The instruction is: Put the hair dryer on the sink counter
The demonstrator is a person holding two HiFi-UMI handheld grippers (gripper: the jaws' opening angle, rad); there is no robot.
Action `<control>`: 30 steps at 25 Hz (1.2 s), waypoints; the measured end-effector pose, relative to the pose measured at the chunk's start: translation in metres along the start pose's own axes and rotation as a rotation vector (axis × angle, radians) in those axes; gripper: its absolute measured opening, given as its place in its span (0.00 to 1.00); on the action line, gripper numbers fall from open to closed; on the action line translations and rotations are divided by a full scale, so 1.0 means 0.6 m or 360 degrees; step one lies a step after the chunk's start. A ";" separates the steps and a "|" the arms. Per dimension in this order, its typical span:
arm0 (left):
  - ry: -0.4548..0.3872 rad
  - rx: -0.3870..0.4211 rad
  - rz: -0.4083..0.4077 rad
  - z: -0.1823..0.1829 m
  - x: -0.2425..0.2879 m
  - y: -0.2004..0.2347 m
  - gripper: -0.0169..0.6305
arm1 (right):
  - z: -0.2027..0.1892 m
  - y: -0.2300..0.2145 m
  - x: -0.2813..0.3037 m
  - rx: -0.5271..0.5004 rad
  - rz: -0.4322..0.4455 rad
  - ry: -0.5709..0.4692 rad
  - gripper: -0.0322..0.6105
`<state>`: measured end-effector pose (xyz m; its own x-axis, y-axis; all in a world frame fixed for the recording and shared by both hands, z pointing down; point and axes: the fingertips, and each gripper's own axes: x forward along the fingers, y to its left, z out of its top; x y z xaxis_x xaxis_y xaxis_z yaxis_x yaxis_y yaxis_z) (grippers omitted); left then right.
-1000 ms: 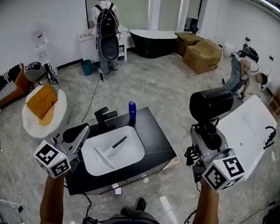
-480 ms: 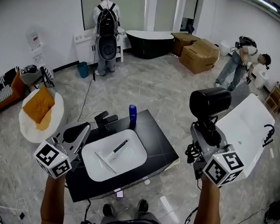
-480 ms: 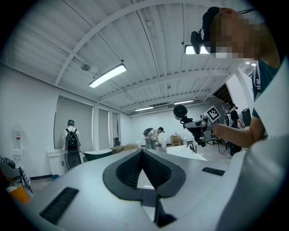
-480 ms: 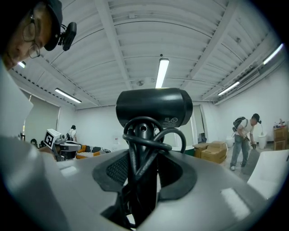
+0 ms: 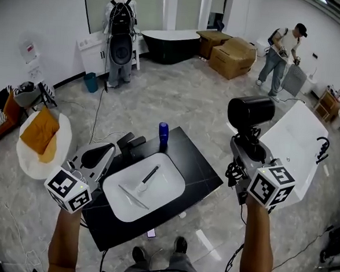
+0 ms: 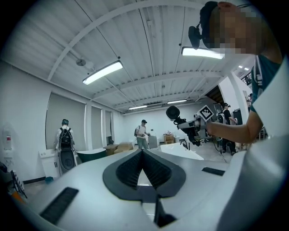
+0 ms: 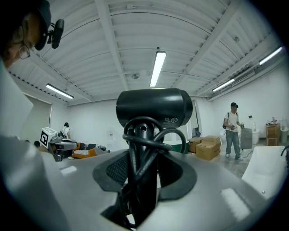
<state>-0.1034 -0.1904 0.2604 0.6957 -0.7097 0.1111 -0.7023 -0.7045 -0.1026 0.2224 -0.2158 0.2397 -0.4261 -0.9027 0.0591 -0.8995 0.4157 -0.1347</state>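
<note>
the right tool (image 5: 248,145) pinches the dryer (image 5: 250,113) by its handle and holds it in the air, to the right of the tabletop (image 5: 194,166) and apart from it. the cord (image 7: 143,135) wraps the handle and hides most of it. the left tool (image 6: 143,168) is pressed together, with nothing in it.

This was a bare white hall set up as a showroom: a black bathtub (image 5: 167,44), a white bathtub (image 5: 297,138), cardboard boxes (image 5: 233,57) and a freestanding sink counter (image 5: 196,169).

White walls (image 5: 44,19), grey marble floor (image 5: 178,98), black bathtub (image 5: 170,48), cardboard boxes (image 5: 230,56), ceiling strip lights (image 7: 158,67)
</note>
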 end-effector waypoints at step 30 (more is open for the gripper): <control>0.0148 -0.0208 -0.0043 -0.202 0.219 0.037 0.04 | -0.281 -0.157 0.184 0.0138 -0.0061 0.0371 0.31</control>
<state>-0.0456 -0.2986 0.3925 0.7020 -0.6824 0.2040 -0.7012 -0.7123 0.0304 0.2438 -0.3361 0.4255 -0.4119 -0.8636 0.2907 -0.9079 0.3618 -0.2117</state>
